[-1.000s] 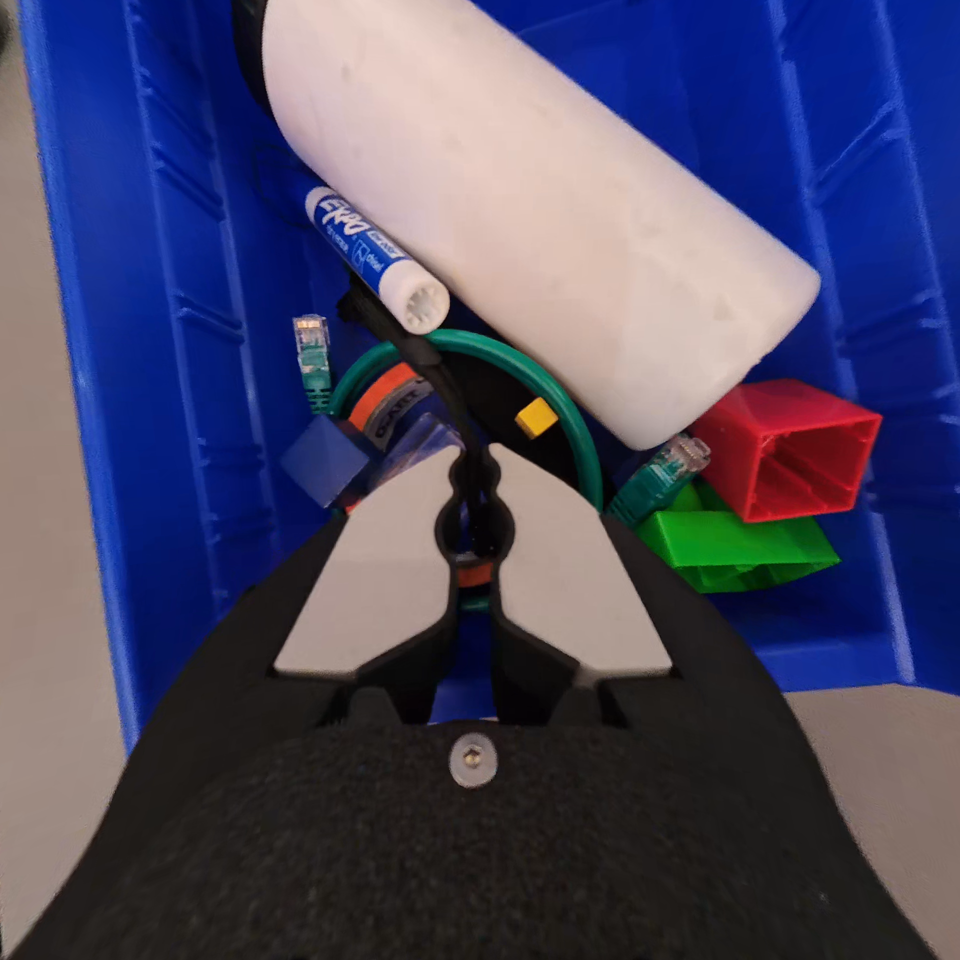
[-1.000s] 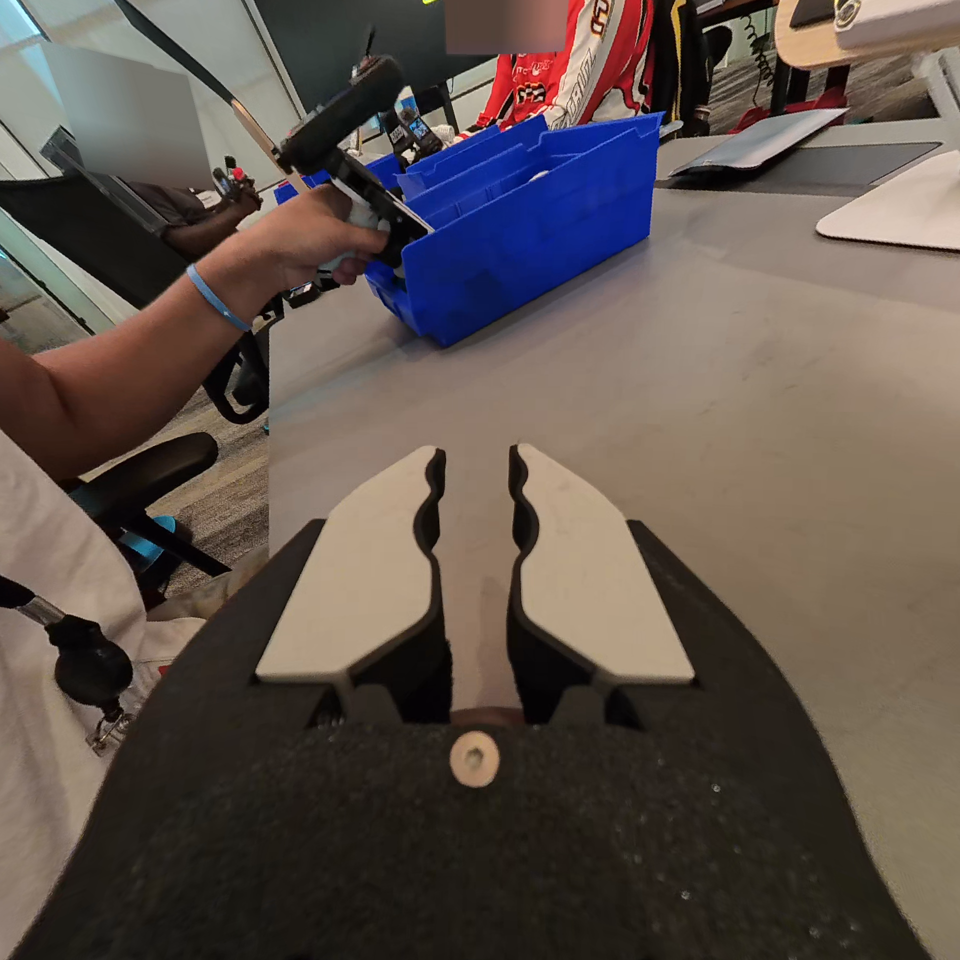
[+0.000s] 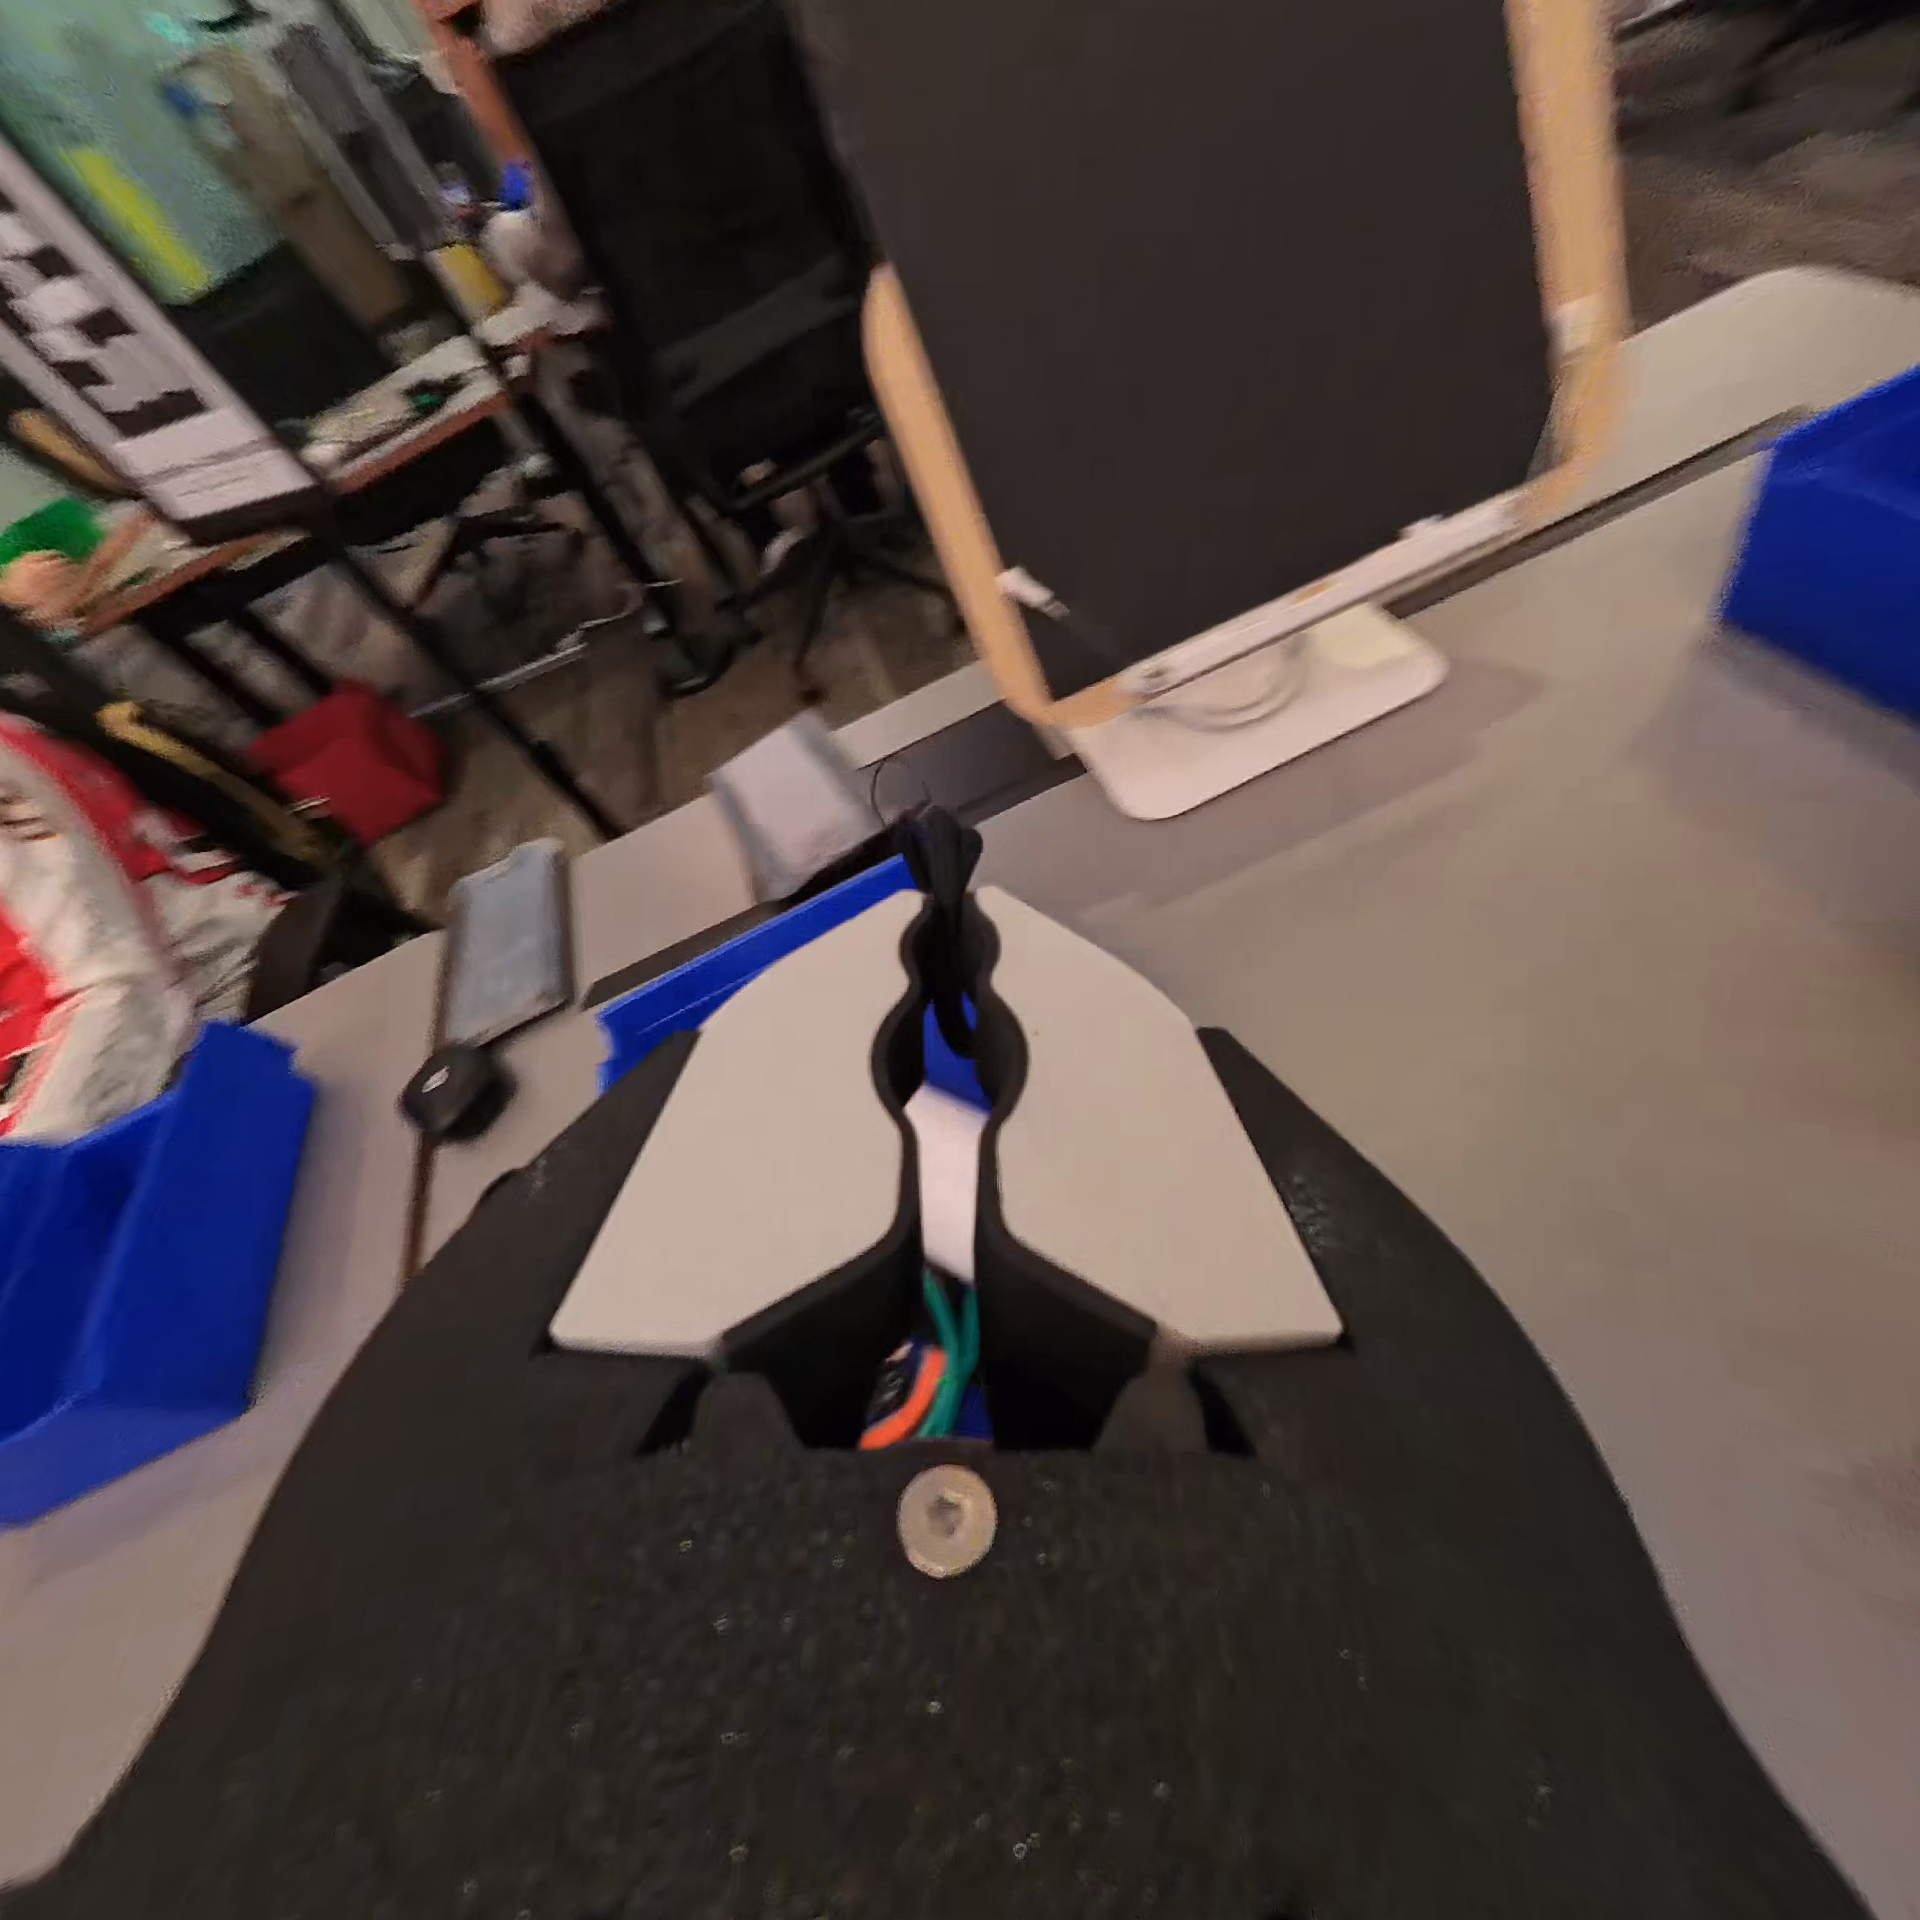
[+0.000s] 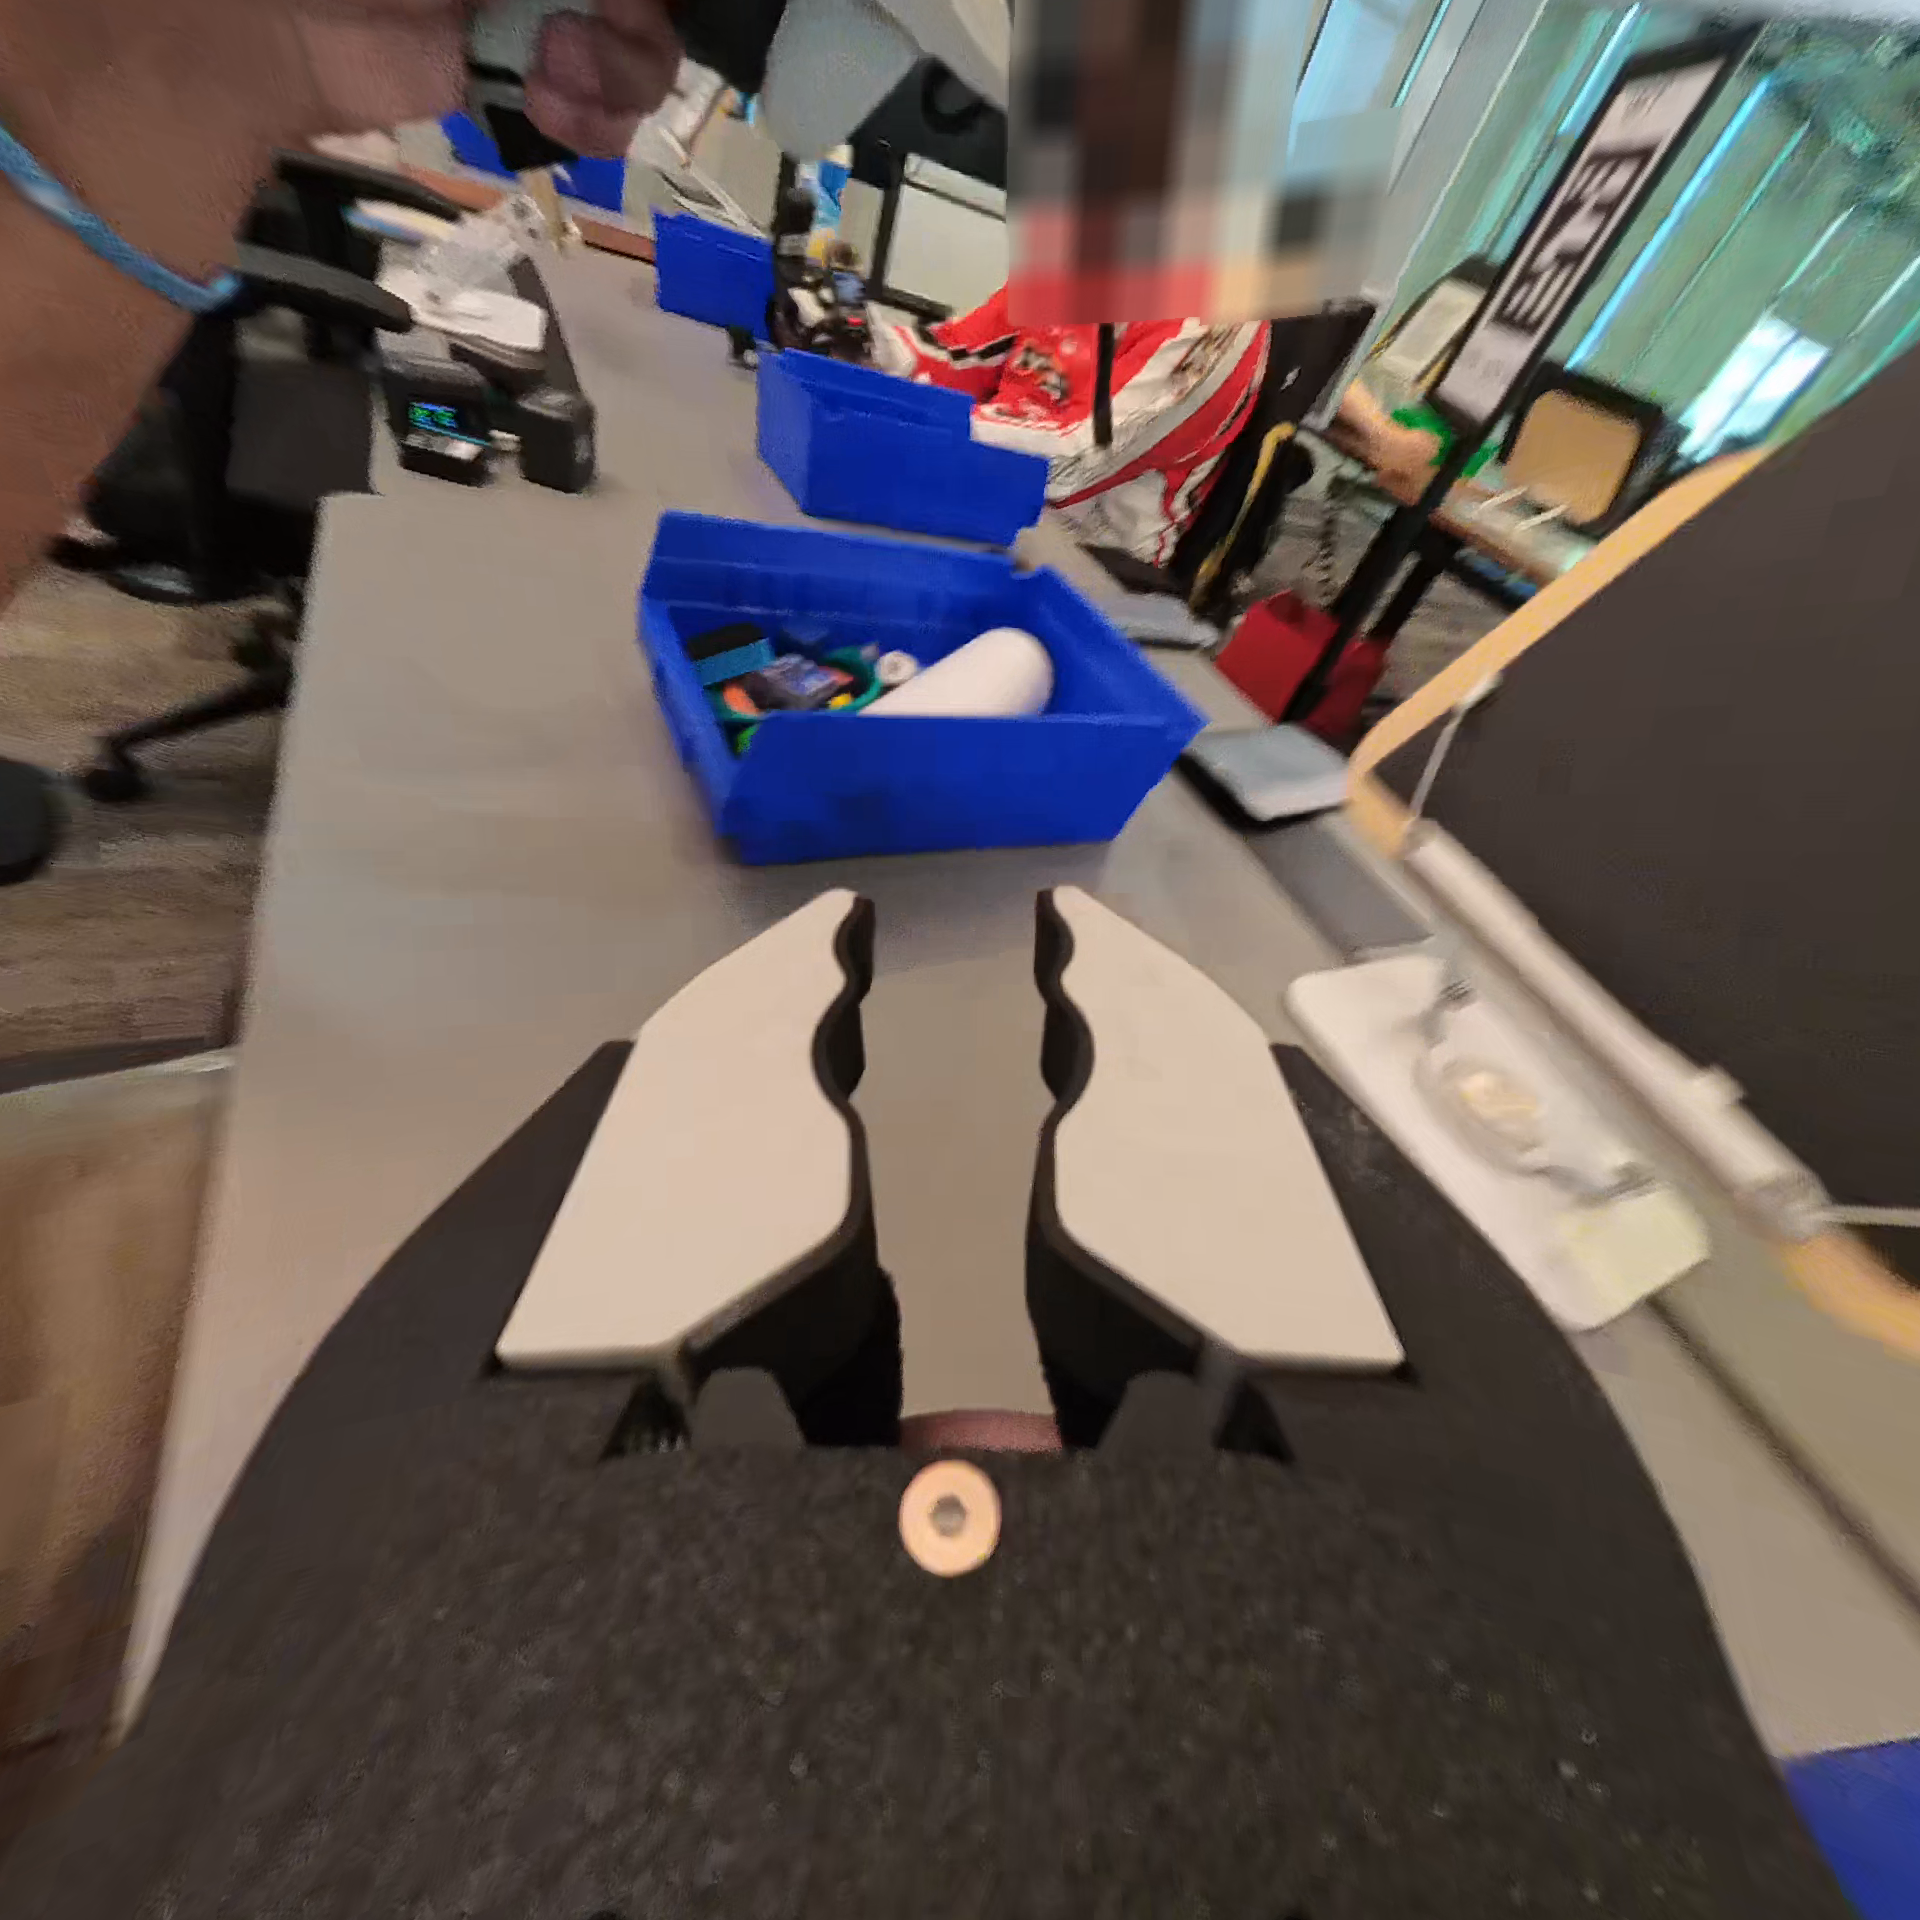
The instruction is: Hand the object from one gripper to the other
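My left gripper (image 3: 945, 904) is shut on a thin black cord (image 3: 940, 847), whose bunched end sticks out just past the fingertips. It is held above the blue bin (image 3: 748, 966). Through the gap between the fingers I see a white cylinder (image 3: 948, 1174) and a green cable (image 3: 951, 1340) below. My right gripper (image 4: 951, 914) is open and empty, low over the grey table, and faces the blue bin (image 4: 935, 800). That bin holds the white cylinder (image 4: 977, 675) and mixed small items. A hand (image 4: 312, 62) is at the top left of the right wrist view.
A dark monitor (image 3: 1195, 312) with a wooden frame stands on a white base (image 3: 1268, 707) at the table's far side. It also shows on the right in the right wrist view (image 4: 1486, 1132). More blue bins (image 3: 125, 1247) (image 4: 894, 457) stand on the table. Office chairs and a person in red and white are beyond. Some 25 cm of space lies between my two pairs of fingers. Both grippers' tips are roughly 35 cm from the dark monitor (image 3: 1195, 312).
My left gripper has lifted out of the bin with the black cord and tilted up to look across the table. My right gripper has swung round to face the bin, still open.
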`<state>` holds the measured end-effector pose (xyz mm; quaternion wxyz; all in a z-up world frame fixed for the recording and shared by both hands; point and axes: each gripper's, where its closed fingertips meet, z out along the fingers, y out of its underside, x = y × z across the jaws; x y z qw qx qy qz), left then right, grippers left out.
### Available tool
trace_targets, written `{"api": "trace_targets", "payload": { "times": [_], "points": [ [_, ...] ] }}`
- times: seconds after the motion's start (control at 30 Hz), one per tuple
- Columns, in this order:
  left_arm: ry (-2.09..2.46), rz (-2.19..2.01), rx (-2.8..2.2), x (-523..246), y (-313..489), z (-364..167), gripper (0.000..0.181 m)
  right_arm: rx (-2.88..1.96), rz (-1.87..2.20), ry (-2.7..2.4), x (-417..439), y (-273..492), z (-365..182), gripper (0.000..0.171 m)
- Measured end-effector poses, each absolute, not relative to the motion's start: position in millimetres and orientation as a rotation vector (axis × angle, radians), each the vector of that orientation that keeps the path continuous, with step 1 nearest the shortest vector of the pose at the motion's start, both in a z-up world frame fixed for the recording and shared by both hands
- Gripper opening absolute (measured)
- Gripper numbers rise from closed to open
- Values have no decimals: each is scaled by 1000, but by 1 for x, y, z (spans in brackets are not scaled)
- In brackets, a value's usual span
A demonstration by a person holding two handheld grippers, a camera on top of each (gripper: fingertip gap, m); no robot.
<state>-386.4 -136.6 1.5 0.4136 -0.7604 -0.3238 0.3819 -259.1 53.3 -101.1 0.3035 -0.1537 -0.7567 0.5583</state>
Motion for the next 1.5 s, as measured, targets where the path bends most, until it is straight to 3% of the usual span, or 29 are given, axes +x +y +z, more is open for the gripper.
{"api": "trace_targets", "payload": {
  "times": [0.2,0.47,0.63,0.7,0.77,0.83,1.0,1.27,1.5],
  "points": [
    [-664,682,-2009,-362,-42,-12,3,-402,1308,-1863,-326,48,-44,38],
    [-524,528,-2183,-337,27,-63,3,-357,1180,-1857,-358,46,-89,46],
    [-501,379,-2167,-326,45,-71,3,-327,1118,-1690,-367,59,-87,31],
    [-500,350,-2159,-324,47,-70,3,-317,1152,-1672,-364,59,-84,12],
    [-508,363,-2145,-326,44,-67,4,-313,1179,-1681,-360,61,-81,12],
    [-493,366,-2131,-327,42,-64,7,-330,1249,-1692,-356,63,-75,11],
    [-436,498,-2083,-334,32,-49,49,-623,1607,-1749,-364,92,-65,10],
    [-209,217,-2021,-315,65,-68,53,-866,2554,-1666,-343,102,-30,6],
    [-216,-112,-1843,-306,89,-69,39,-747,2678,-1732,-325,74,-29,6]
  ]
}}
